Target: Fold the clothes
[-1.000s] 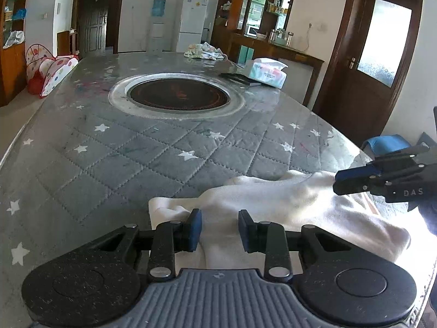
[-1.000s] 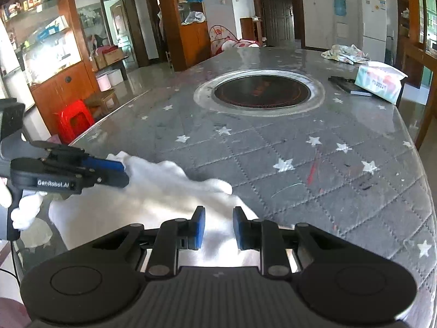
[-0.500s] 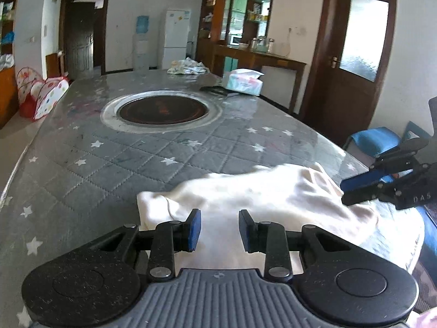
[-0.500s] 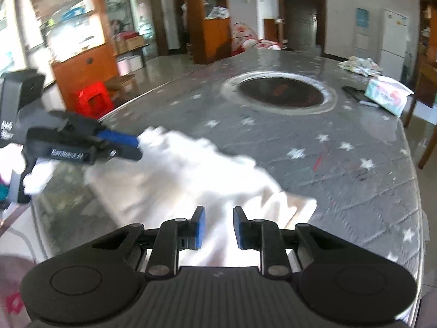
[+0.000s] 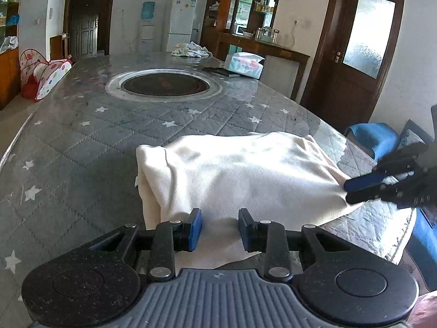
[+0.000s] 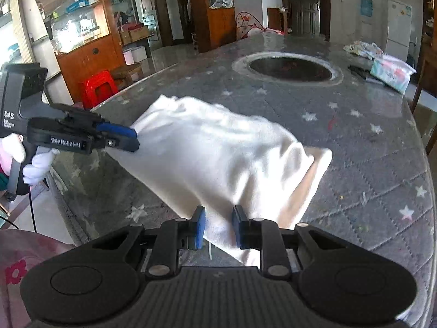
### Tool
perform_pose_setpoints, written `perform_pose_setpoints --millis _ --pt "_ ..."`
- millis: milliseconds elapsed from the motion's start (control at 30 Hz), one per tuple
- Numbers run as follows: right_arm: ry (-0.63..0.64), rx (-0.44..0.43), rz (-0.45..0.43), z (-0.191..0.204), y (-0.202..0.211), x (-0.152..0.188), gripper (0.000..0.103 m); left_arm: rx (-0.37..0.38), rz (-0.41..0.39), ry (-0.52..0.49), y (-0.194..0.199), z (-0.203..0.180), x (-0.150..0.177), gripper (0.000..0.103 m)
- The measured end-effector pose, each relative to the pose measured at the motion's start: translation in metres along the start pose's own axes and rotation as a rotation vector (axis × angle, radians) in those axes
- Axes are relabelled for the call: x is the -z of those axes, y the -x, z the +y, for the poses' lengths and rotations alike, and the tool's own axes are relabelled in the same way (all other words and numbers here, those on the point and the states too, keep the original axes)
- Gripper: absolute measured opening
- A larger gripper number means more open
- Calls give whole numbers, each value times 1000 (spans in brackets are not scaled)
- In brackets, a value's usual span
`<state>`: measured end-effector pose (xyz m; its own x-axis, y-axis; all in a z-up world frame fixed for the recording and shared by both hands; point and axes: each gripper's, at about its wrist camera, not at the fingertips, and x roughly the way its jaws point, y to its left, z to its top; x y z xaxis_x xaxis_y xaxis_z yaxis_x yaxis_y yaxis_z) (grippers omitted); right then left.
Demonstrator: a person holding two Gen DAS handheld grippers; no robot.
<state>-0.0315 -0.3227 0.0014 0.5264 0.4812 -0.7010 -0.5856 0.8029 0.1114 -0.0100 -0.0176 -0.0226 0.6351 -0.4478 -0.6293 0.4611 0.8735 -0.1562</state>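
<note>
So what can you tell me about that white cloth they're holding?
The white cloth looks soft and fleecy, cream-white, plain. It is lifted and stretched between the left gripper and the right gripper, each pinching an edge. Its far part drapes in folds onto the grey star-quilted table; one corner lies flat.

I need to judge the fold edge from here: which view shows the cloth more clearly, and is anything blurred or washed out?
Left wrist view: cloth sharp, weave and folds readable; the fisheye bends the table edges. Right wrist view: cloth smeared by motion and washed out near the right gripper; the left gripper stays crisp.
</note>
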Motion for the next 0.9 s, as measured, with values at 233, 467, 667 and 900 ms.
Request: perform_pose_setpoints --millis 233,467,667,900 --pt "-27 -4 -43 -6 -16 -14 21 -3 -29 8 4 -2 -15 33" --pt "-60 -8 -35 -10 -27 -7 22 -24 22 46 -16 7 -18 35" --pt "-62 1 -77 -6 -24 -18 31 -38 14 58 -12 4 -21 52" --pt "-96 -6 -78 -7 -40 -14 36 -41 18 76 -15 3 -22 67"
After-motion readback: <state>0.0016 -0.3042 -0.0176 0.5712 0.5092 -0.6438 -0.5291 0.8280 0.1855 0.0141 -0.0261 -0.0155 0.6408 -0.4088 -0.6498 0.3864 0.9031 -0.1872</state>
